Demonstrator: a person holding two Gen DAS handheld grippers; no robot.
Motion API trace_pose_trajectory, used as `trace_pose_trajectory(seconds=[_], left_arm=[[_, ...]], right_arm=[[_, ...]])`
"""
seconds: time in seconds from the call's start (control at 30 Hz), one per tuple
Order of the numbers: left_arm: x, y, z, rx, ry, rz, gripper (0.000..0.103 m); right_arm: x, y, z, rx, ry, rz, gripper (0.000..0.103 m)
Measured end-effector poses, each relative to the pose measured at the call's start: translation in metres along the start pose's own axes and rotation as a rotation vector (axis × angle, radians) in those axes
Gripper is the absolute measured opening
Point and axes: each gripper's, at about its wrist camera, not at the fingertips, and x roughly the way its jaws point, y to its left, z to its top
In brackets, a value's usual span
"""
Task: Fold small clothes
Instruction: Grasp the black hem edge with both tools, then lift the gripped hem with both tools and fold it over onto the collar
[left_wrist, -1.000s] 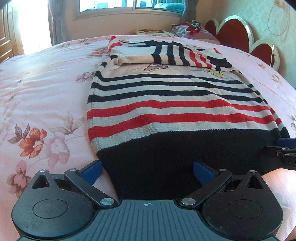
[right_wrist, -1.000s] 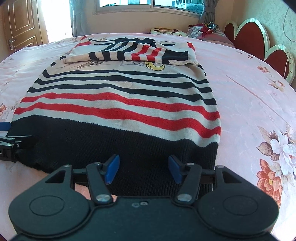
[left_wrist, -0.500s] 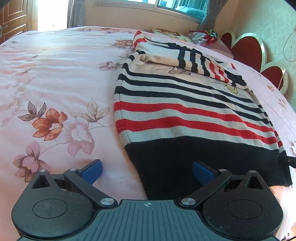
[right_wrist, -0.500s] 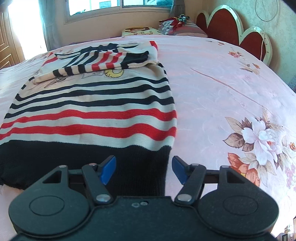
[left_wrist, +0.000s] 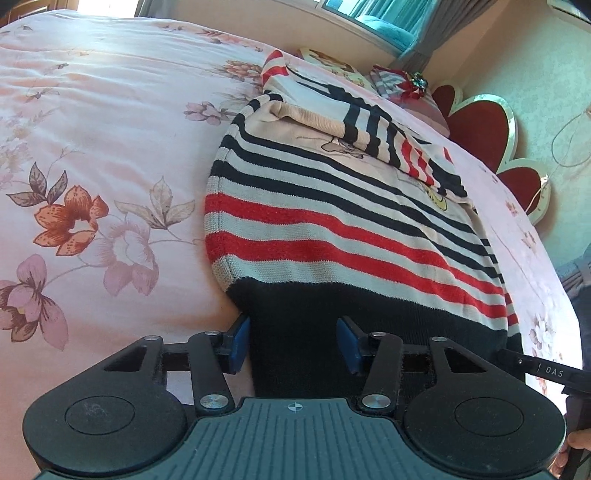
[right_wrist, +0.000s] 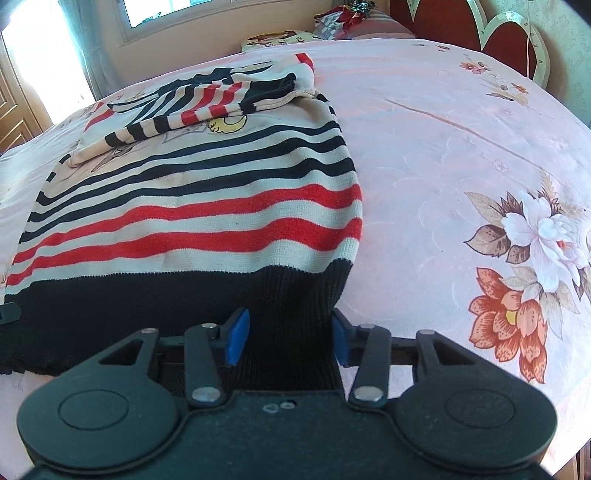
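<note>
One knitted sweater with cream, red and navy stripes and a wide black ribbed hem (left_wrist: 332, 236) lies flat on the pink floral bedsheet (left_wrist: 92, 147), hem toward both cameras. Its upper part carries narrow navy stripes on cream, then two broad red bands, then the solid black band. At the far end the striped sleeves (right_wrist: 207, 103) are folded across the chest, partly covering a cartoon print with a yellow patch.

The left gripper (left_wrist: 293, 341) sits at the sweater's left hem corner, its blue-padded fingers (left_wrist: 238, 341) spread apart with the black rib between them; the pads stand on either side of the cloth without pinching it. The right gripper (right_wrist: 286, 338) is at the right hem corner in the same way, jaws released, blue pads (right_wrist: 236, 336) flanking the black rib (the right pad sits just at the sweater's side edge). In the left wrist view the other gripper's black tip shows at the far hem corner.

Large printed flowers in orange, pink and white (right_wrist: 524, 258) lie on the sheet beside the garment on both sides. Beyond the sweater, near the head of the bed, a flat cartoon-printed cushion (left_wrist: 332, 62) and a striped bundle topped with a red and green bow (left_wrist: 406, 83) rest by the red heart-shaped headboard with pale trim (left_wrist: 484, 129). A window with teal curtains (left_wrist: 388, 22) runs along the far wall.
</note>
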Motion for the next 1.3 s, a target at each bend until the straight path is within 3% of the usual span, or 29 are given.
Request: trace_pose_trajectory(seconds=[0.1, 0.2, 0.37, 0.4, 0.43, 0.47, 0.5, 0.67, 1.0, 1.3], left_arm=[[0.000, 0.003, 0.000, 0.029, 0.021, -0.014, 0.049], [-0.001, 0.001, -0.001, 0.031, 0.029, -0.015, 0.049], [-0.004, 0.004, -0.007, -0.045, 0.072, -0.097, 0.049], [-0.002, 0.004, -0.009, -0.060, 0.078, -0.120, 0.046], [0.000, 0.005, -0.009, -0.080, 0.089, -0.139, 0.025], [0.005, 0.007, -0.010, -0.106, 0.109, -0.156, 0.015], [0.010, 0.008, -0.011, -0.127, 0.118, -0.167, 0.011], [0.008, -0.001, -0.002, -0.083, 0.072, -0.194, 0.011], [0.000, -0.022, 0.083, -0.042, -0.115, -0.249, 0.011], [0.059, -0.041, 0.188, -0.096, -0.225, -0.245, 0.011]], right_arm=[[0.001, -0.002, 0.001, 0.000, 0.005, 0.003, 0.041], [0.002, -0.002, 0.001, -0.014, 0.009, -0.006, 0.046], [-0.002, -0.004, 0.000, 0.007, 0.040, 0.029, 0.045], [-0.003, -0.005, -0.001, 0.021, 0.041, 0.036, 0.041], [-0.004, -0.007, -0.001, 0.029, 0.039, 0.040, 0.037], [-0.004, -0.008, -0.001, 0.038, 0.041, 0.048, 0.025], [-0.004, -0.009, 0.000, 0.058, 0.045, 0.069, 0.014], [-0.006, -0.011, 0.003, 0.108, 0.041, 0.121, 0.011], [-0.032, -0.019, 0.064, 0.208, -0.151, 0.282, 0.010], [0.022, -0.022, 0.176, 0.260, -0.261, 0.387, 0.010]])
